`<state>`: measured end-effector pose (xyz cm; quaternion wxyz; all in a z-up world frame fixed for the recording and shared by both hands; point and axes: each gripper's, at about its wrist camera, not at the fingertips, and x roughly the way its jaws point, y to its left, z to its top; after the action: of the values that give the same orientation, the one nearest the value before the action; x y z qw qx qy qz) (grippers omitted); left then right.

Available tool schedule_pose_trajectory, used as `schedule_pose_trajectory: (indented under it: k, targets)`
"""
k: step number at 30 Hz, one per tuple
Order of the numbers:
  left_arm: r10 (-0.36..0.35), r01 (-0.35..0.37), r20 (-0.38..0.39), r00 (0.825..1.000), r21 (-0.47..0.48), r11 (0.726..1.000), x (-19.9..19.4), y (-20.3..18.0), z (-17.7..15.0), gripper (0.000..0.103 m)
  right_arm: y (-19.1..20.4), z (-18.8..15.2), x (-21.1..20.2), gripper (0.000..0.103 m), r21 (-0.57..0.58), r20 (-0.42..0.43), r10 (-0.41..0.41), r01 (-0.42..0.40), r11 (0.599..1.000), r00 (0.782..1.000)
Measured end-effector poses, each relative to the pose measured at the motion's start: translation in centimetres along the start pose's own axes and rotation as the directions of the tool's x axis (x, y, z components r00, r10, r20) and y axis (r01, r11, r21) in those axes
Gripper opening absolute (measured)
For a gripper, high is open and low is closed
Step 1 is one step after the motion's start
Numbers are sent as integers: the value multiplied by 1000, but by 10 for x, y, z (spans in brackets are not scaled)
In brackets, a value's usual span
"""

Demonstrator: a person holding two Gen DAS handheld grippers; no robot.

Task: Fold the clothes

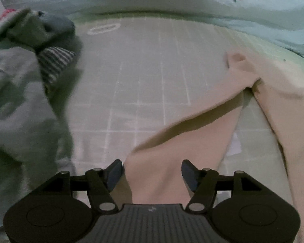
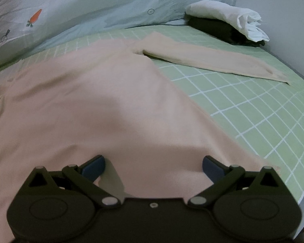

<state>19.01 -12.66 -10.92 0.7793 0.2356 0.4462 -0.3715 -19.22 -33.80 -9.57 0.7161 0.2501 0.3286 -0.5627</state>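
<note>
The pink top lies spread flat on the bed. Both the left gripper and right gripper hover over it, fingers apart, holding nothing. Grabbing one layer unevenly could skew the fold.

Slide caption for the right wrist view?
Open right gripper over a pink long-sleeved top spread flat on the green checked sheet.

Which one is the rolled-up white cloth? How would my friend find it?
Look at the green checked bedsheet, then go to its far corner by the wall. The white cloth sits there on a folded black garment, the only white, rolled bundle.
</note>
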Motion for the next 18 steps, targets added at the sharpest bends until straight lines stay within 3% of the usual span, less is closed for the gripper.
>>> schedule_pose_trajectory:
  k: [2,3,4,6,8,10,13,14,15,17,18]
  targets:
    - [12,-11,-10,1000,20,1000,6,-5,2,52,2,-1,-1,103,2,-1,-3,3,1000,1000]
    - [8,-8,-3,1000,28,1000,5,-6,4,21,2,0,-1,103,5,-2,-6,6,1000,1000]
    - [4,-5,4,1000,35,999,4,-7,5,9,2,0,-1,103,8,-3,-8,8,1000,1000]
    - [72,-77,61,996,92,993,-2,-12,11,8,3,0,-1,103,13,-5,-13,13,1000,1000]
    - [172,-196,152,973,160,967,-11,-18,17,8,3,0,-2,103,19,-7,-18,18,1000,1000]
    - [260,-325,290,921,205,923,-28,-26,23,8,4,0,-2,103,21,-9,-20,20,1000,1000]
    - [314,-514,537,783,274,813,-56,-50,16,8,3,0,-2,103,20,-7,-18,18,1000,1000]
    - [311,-562,580,753,320,762,-58,-60,8,8,3,0,-2,103,20,-7,-17,17,1000,1000]
    - [302,-593,603,738,367,717,-59,-70,-1,9,2,0,-1,103,20,-7,-16,16,1000,1000]
    - [273,-563,550,790,472,678,-48,-85,-22,11,2,-1,-1,103,19,-7,-15,15,1000,1000]
    - [246,-503,487,838,514,694,-41,-89,-33,12,2,-1,-1,103,18,-7,-14,14,1000,1000]
